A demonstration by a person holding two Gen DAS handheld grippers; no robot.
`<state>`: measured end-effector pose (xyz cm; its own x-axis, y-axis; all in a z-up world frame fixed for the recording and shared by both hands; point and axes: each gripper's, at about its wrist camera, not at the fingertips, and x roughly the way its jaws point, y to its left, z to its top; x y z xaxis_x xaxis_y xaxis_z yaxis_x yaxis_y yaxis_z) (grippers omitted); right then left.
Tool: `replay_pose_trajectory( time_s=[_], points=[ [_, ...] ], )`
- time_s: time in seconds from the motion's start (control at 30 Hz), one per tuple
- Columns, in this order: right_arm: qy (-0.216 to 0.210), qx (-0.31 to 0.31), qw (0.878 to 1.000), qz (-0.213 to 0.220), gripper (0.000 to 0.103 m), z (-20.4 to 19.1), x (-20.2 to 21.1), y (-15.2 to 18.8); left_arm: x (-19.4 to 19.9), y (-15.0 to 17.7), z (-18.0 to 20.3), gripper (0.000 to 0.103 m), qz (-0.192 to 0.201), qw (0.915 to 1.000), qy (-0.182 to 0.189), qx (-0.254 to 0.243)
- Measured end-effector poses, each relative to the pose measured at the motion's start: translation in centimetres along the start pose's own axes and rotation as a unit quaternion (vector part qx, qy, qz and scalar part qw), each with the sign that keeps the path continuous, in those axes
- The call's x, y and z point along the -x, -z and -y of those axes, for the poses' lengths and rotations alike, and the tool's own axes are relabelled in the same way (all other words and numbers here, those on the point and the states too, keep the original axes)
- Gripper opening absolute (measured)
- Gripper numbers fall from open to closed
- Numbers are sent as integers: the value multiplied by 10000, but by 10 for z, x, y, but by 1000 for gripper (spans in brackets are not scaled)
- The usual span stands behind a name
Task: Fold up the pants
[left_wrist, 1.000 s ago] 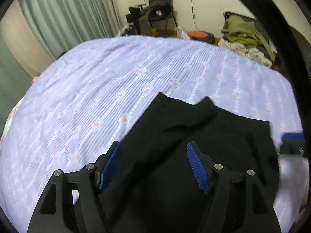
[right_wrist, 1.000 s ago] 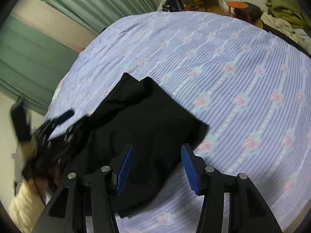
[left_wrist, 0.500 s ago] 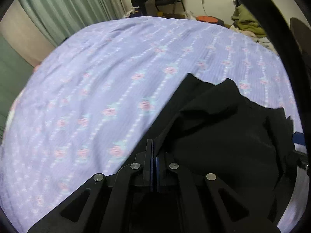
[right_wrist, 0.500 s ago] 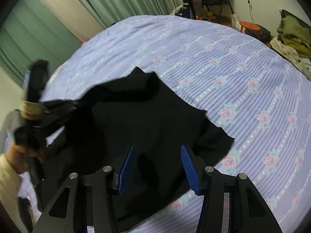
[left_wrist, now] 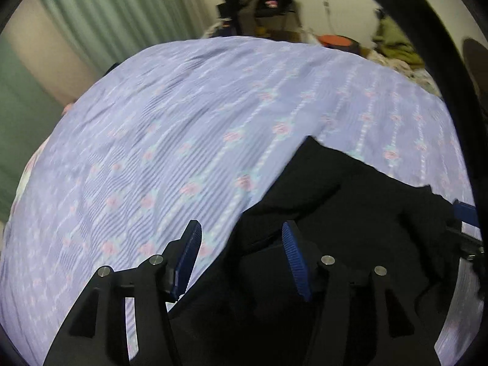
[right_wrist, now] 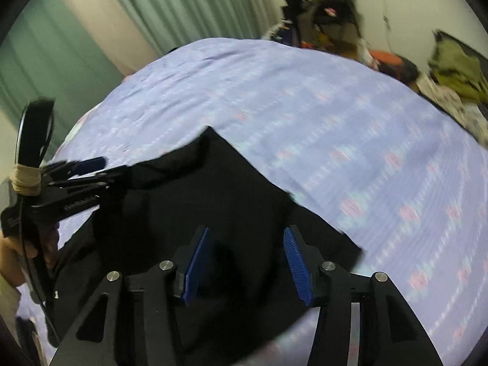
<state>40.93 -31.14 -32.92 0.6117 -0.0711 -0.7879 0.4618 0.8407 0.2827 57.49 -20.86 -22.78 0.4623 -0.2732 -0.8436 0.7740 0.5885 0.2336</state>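
Dim indoor light; motion blur throughout; heavy fisheye warp, black vignette at corners

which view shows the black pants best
The right wrist view: the black pants lie nearly whole on the bedsheet, far corner and right edge clear. The left wrist view cuts them off at the right and bottom, behind the left gripper.

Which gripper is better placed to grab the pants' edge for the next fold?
Left, probably. The left gripper straddles the black pants' edge against the bedsheet, fingers opening. The right gripper is open over the middle of the cloth, away from an edge.
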Motion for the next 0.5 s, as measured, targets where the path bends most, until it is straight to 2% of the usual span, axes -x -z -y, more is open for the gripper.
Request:
replay_pose_trajectory(
  time_s=[0.07,0.1,0.13,0.17,0.27,0.37,0.43,0.5],
  points=[
    [31,191,9998,8,51,-10,-13,-3,-4,-5,8,54,-32,9998,62,-164],
    [277,460,9984,-169,45,-15,-26,-4,-7,-7,12,54,-53,9997,125,-187],
    [425,588,9971,-249,35,-17,-31,-3,-6,-2,11,54,-82,9996,199,-185],
    [620,604,9959,-248,18,-11,-32,-2,-11,-3,14,54,-130,9992,319,-191],
    [1031,138,9942,-264,16,24,-17,8,-18,-5,18,54,-141,9983,478,-307],
    [1342,-191,9895,-491,15,55,-7,25,-30,-7,36,54,-194,9975,468,-496],
    [1318,-344,9892,-536,15,67,-1,34,-43,-14,49,55,-251,9964,453,-664],
    [1247,-392,9904,-443,21,69,3,36,-58,-22,60,55,-364,9944,380,-912]
  ],
)
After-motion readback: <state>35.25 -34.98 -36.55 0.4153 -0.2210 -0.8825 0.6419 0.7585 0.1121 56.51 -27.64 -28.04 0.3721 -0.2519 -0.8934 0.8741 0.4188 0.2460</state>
